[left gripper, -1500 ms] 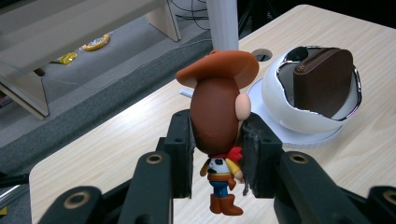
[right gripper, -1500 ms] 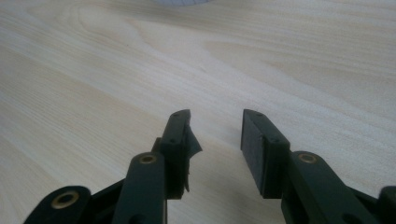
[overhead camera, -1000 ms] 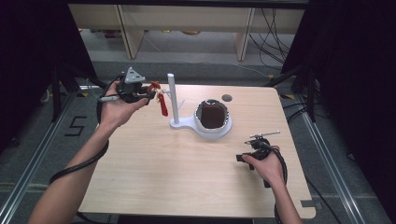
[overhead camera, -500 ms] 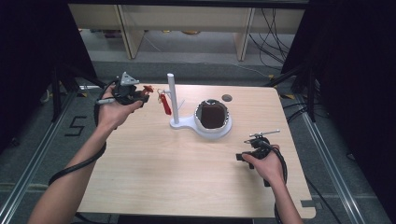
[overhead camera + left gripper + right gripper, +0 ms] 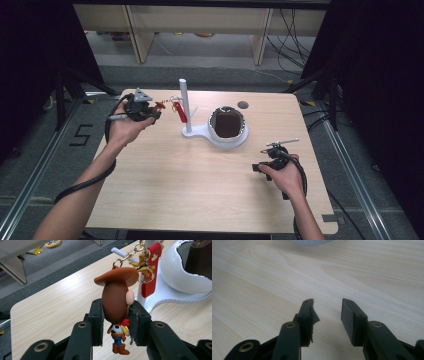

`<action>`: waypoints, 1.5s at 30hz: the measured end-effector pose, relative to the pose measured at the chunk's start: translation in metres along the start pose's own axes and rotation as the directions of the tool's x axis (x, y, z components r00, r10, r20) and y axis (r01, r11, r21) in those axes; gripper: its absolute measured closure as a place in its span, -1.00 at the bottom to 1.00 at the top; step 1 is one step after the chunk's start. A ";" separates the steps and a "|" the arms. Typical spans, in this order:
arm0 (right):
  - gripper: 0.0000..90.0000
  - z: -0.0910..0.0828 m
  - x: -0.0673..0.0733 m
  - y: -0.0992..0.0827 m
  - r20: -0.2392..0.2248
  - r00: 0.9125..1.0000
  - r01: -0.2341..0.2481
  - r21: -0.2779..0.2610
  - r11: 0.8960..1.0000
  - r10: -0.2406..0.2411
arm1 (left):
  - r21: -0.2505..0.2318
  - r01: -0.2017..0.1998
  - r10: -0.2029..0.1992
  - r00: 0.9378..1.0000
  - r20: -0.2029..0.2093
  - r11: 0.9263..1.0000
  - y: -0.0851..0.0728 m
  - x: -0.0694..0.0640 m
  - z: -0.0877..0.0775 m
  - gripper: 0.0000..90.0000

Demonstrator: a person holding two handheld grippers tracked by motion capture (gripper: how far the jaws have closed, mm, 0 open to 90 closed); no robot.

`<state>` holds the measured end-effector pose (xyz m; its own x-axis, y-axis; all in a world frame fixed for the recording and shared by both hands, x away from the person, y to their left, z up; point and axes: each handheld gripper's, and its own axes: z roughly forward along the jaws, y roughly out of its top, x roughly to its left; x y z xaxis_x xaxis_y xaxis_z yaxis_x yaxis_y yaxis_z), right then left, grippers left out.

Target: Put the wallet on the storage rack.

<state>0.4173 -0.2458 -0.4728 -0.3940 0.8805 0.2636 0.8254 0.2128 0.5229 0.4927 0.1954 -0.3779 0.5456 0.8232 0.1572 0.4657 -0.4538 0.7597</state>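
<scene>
A cowboy figure keychain point(image 5: 117, 305) with a brown hat is clamped by its head between the jaws of my left gripper point(image 5: 116, 315). Its gold chain and clasp point(image 5: 140, 262) run to a red strap point(image 5: 150, 267) beside the white post. In the high view my left gripper point(image 5: 150, 111) sits at the table's far left, just left of the white stand's post point(image 5: 184, 102), with the red strap point(image 5: 180, 113) hanging at the post. My right gripper point(image 5: 327, 312) rests low over bare wood, jaws apart with nothing between them; the high view has it point(image 5: 267, 165) at the right side.
The white stand point(image 5: 222, 137) has a round bowl-like base holding a dark brown block point(image 5: 228, 123). A small dark disc point(image 5: 243, 104) lies at the table's far edge. Shelving legs and cables stand beyond the table. Open wood lies across the near half.
My left hand has come down and shifted a little left with the keychain, away from the post top. The right hand has stayed put.
</scene>
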 end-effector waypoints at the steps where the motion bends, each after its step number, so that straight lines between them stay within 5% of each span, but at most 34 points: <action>1: 0.40 0.001 -0.001 -0.001 0.009 1.000 0.025 -0.004 1.000 -0.025 | 0.005 -0.004 0.004 1.000 0.000 1.000 -0.001 -0.001 0.001 0.48; 18: 0.38 -0.003 -0.001 -0.001 0.007 1.000 0.018 -0.024 1.000 -0.017 | -0.001 -0.048 0.048 0.998 0.044 0.999 -0.012 -0.023 0.014 0.48; 19: 0.38 -0.004 0.004 -0.001 -0.004 0.999 -0.043 -0.013 0.999 0.043 | -0.007 -0.047 0.047 0.998 0.046 0.999 -0.013 -0.025 0.015 0.48; 21: 0.38 -0.004 0.001 -0.001 0.003 1.000 -0.006 -0.024 1.000 0.006 | -0.015 -0.044 0.044 0.997 0.063 0.999 -0.015 -0.027 0.017 0.47; 27: 0.37 -0.004 0.003 -0.002 0.009 1.000 0.002 -0.026 1.000 -0.001 | -0.032 -0.047 0.049 0.996 0.070 0.998 -0.019 -0.032 0.014 0.43; 34: 0.35 -0.004 0.004 -0.003 0.003 1.000 0.004 -0.028 1.000 -0.004 | -0.064 0.003 0.002 0.997 0.081 0.998 -0.031 -0.029 0.011 0.12; 45: 0.30 -0.004 0.004 -0.007 0.003 1.000 0.004 -0.039 0.999 -0.004 | -0.108 0.095 -0.090 0.995 0.046 0.990 -0.077 -0.014 -0.014 -0.17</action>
<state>0.4081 -0.2455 -0.4720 -0.3961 0.8808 0.2593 0.8072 0.1995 0.5556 0.4393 0.2238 -0.4301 0.5328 0.8442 0.0590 0.4370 -0.3342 0.8351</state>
